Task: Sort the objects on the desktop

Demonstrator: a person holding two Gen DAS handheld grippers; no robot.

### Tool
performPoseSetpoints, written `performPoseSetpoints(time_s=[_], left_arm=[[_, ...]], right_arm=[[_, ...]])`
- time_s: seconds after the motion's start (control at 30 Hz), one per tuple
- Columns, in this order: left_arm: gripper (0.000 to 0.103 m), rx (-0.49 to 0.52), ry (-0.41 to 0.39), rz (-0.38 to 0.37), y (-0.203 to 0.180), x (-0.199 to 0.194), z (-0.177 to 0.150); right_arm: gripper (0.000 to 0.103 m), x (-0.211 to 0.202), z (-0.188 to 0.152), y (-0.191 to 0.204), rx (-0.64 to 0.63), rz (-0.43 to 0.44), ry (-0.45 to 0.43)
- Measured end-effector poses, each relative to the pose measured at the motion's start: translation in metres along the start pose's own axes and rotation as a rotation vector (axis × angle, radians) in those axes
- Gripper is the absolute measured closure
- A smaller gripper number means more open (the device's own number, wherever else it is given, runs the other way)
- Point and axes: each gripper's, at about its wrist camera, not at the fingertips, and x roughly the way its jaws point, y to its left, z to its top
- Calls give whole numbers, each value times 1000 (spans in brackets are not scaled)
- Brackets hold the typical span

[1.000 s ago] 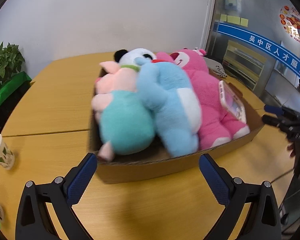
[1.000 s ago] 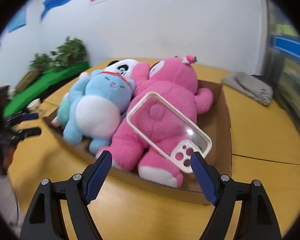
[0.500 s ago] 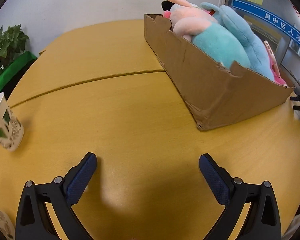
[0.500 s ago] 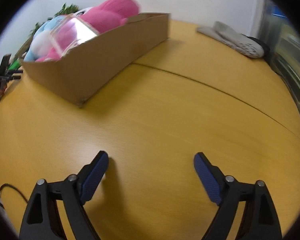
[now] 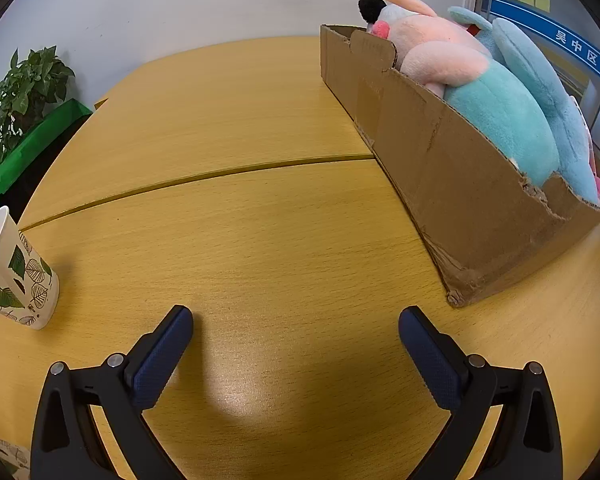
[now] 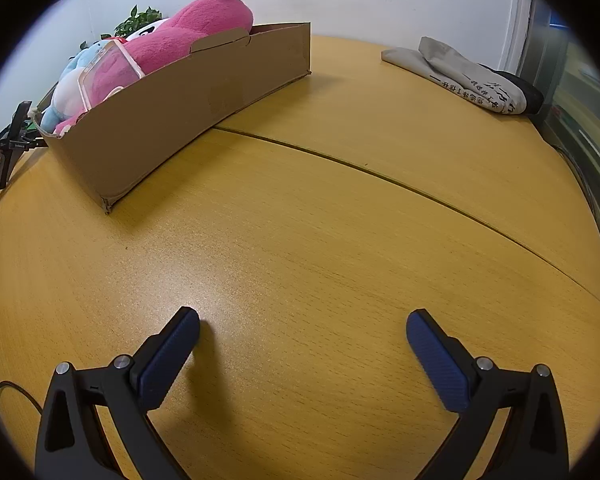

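A cardboard box [image 5: 452, 184] full of plush toys stands on the wooden table, at the right of the left wrist view and the upper left of the right wrist view as the box [image 6: 172, 120]. A teal and pink plush [image 5: 496, 108] and a light blue plush [image 5: 540, 80] fill its near end; a big pink plush [image 6: 188, 36] with a clear phone case [image 6: 108, 72] on it fills the other. My left gripper [image 5: 296, 320] hangs open over bare tabletop. My right gripper [image 6: 303, 322] hovers low over bare wood, its jaws opening wide with nothing between them.
A paper cup [image 5: 14, 276] with a leaf print stands at the table's left edge. A folded grey cloth bag [image 6: 464, 76] lies at the far right. A potted plant [image 5: 24, 92] on a green surface stands beyond the table. A seam [image 6: 380, 172] crosses the tabletop.
Both grippers have swung away from above the box and come down toward bare tabletop beside it. The right gripper's jaws have widened. Over the last half second the views shifted only a little.
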Motion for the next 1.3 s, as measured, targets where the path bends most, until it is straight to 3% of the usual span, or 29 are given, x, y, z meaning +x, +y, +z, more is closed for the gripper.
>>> performPoseSetpoints(time_s=[0.3,1.3], left_arm=[[0,4,-2,4,-14,-4,2],[0,7,-4,0,-8,1,9]], right_arm=[[0,-3,-4,2,1,-2,-3],[0,-4,-7,2,3,-6,-11]])
